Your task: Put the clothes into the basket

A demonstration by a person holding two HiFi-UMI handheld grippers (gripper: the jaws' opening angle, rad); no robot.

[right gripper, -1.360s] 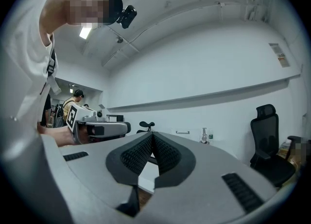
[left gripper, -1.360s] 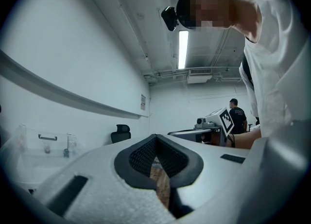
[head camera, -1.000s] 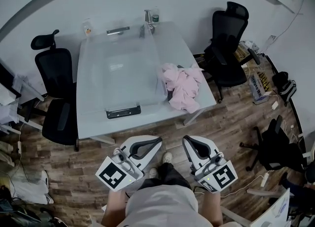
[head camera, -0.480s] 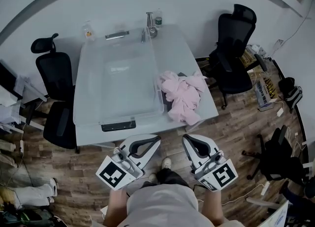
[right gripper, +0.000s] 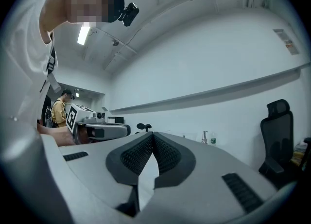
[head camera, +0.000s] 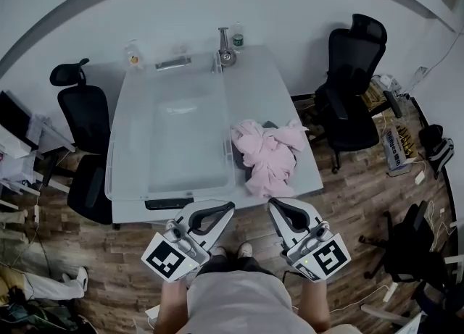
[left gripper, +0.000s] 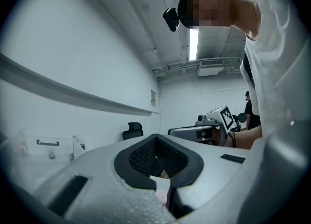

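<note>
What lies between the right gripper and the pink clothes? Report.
Head view: between right gripper and pink clothes, only the table's front edge and wooden floor.

The basket (head camera: 174, 144) is clear, glossy plastic with a dark matt handle (head camera: 172, 203). The clothes (head camera: 270, 155) are soft pink cloth, crumpled and matt. The table (head camera: 279, 82) is smooth and pale with a faint sheen. The floor (head camera: 123, 253) looks like brown, grainy wood plank. The chairs (head camera: 87, 115) are black and matt. The left gripper (left gripper: 156, 136) has a pale grey, finely pebbled matt shell; the right gripper (right gripper: 153, 133) has the same shell, with black ribbed pads (right gripper: 136, 155).
</note>
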